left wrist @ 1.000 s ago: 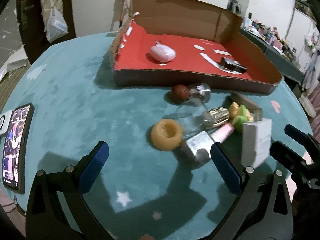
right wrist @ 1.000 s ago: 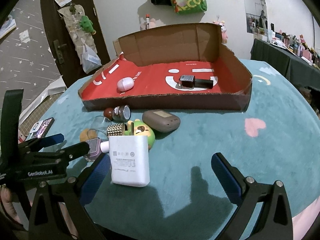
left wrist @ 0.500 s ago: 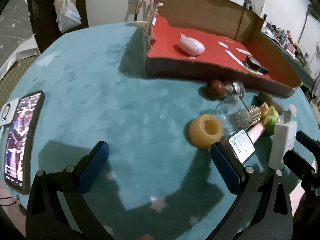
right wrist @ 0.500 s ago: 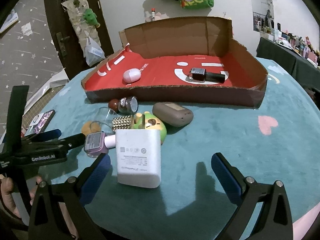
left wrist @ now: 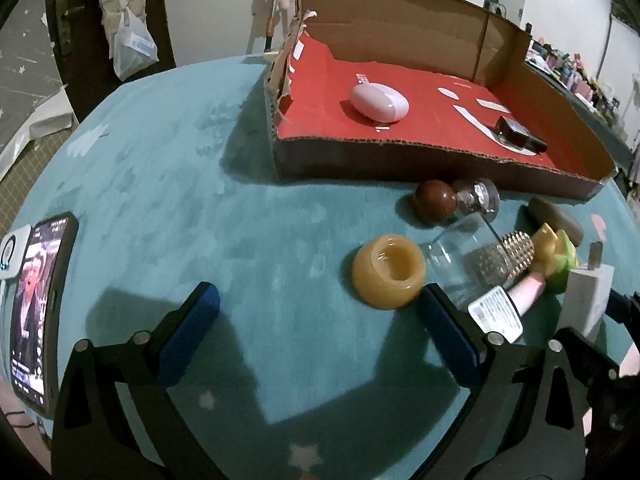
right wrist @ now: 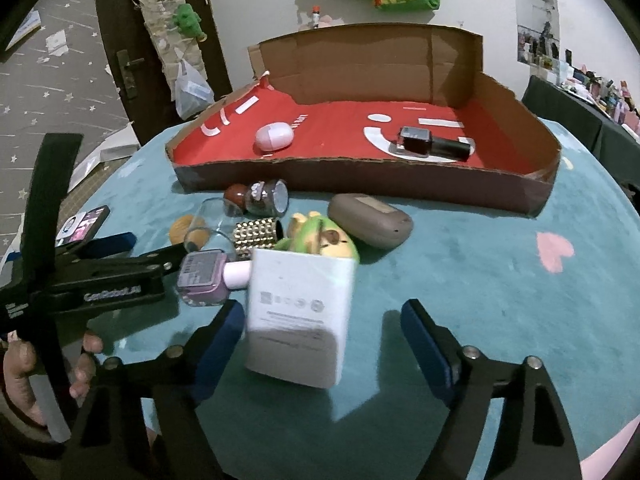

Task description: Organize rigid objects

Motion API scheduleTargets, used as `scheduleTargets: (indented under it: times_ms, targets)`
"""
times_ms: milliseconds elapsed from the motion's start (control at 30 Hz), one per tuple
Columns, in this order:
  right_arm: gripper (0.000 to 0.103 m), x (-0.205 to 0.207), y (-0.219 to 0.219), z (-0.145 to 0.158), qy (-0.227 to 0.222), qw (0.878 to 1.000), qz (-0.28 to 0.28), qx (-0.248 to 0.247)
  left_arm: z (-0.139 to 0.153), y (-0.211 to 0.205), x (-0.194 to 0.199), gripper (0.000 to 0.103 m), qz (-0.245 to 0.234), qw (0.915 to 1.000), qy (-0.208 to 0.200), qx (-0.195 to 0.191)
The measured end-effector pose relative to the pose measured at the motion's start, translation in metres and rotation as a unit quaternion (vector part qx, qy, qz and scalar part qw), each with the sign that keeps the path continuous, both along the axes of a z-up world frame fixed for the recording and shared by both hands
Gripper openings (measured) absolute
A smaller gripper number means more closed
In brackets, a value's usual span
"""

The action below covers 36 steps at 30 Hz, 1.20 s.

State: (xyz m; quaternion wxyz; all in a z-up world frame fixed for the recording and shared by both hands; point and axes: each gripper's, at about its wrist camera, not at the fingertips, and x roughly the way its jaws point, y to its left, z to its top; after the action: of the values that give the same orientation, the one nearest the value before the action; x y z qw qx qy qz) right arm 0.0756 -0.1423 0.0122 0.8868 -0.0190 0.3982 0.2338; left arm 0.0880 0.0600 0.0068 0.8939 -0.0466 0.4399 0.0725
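From the left wrist we see our left gripper, jaws just narrowing yet released over bare teal tablecloth beside the yellow ring, while from the right wrist our right gripper, closing, loosely straddles the white charger before the cardboard box and dark door.

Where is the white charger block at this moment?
In the right wrist view the white charger block lies on the teal table between the open right gripper's fingers, nearer the left one, beside the purple nail polish bottle.

Left gripper open over teal cloth, yellow ring beside right finger
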Motion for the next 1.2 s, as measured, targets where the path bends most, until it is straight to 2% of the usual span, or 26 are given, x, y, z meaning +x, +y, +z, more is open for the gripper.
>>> scheduleTargets:
  times_ms: [67, 200, 300, 367, 400, 433, 700, 1200]
  targets:
    - [0.075, 0.001, 0.003, -0.001, 0.003, 1.0, 0.006, 0.0, 0.001, -0.001, 0.005, 0.091, -0.005, 1.0, -0.002, 0.003]
    - [0.067, 0.001, 0.007, -0.003, 0.01, 1.0, 0.015, -0.001, 0.001, -0.007, 0.015, 0.084, -0.016, 0.9998, 0.0, 0.01]
    - [0.06, 0.002, 0.004, -0.004, 0.012, 1.0, 0.015, 0.003, 0.002, -0.01, 0.017, 0.072, -0.023, 0.9997, -0.002, 0.008]
    - [0.052, 0.002, 0.004, -0.004, 0.015, 1.0, 0.021, 0.009, 0.003, -0.013, 0.017, 0.056, -0.029, 0.9995, -0.004, 0.011]
    - [0.052, 0.001, 0.005, -0.003, 0.015, 1.0, 0.025, 0.01, 0.004, -0.016, 0.016, 0.051, -0.034, 0.9993, -0.006, 0.012]
    - [0.052, 0.0, 0.007, -0.003, 0.013, 1.0, 0.026, 0.005, 0.005, -0.018, 0.015, 0.038, -0.037, 0.9992, -0.007, 0.012]
    - [0.051, -0.003, 0.006, 0.002, 0.012, 0.999, 0.03, 0.015, 0.012, -0.021, 0.008, 0.036, -0.05, 0.9986, -0.011, -0.014]
    - [0.045, 0.005, -0.014, 0.031, 0.02, 0.996, 0.032, 0.085, 0.058, -0.033, -0.014, 0.036, -0.073, 0.9947, -0.066, -0.03]
